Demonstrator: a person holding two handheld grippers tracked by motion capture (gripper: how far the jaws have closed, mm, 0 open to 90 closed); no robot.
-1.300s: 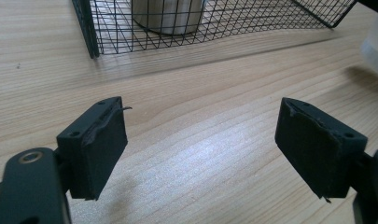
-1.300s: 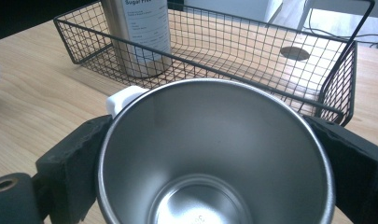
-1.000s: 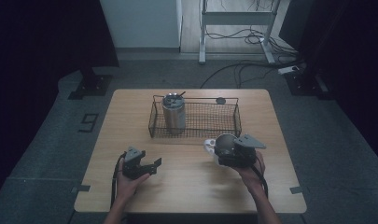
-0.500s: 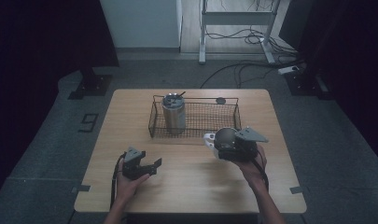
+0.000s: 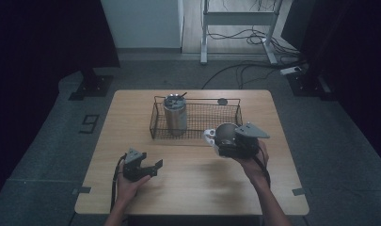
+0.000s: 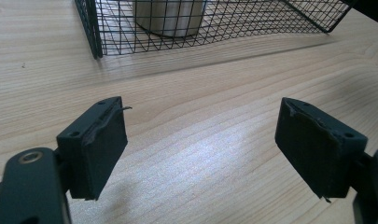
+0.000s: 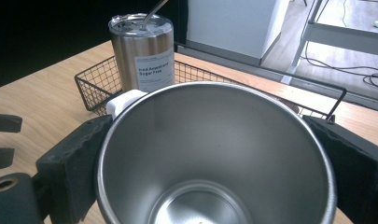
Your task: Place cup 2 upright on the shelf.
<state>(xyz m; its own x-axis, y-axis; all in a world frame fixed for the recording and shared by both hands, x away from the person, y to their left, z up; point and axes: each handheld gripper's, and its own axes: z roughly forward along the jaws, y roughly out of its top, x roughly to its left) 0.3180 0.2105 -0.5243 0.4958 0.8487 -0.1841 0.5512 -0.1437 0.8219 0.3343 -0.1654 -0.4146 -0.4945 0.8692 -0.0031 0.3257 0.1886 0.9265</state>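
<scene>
My left tongs sit low at seven o'clock on the counter, jaws spread wide, nothing between them. At eleven o'clock the lidded tumbler stands upright in the wire basket. My right tongs clamp the steel cup, held just off the basket's front edge, four o'clock.

High view: fixed overhead on the person's side, facing forward and down, far enough to take in the whole surface and surrounding floor. Left gripper view: low and close over the surface, facing the wire basket. Right gripper view: close behind a steel cup, facing the basket and the lidded tumbler inside. All three views share basket and tumbler.
</scene>
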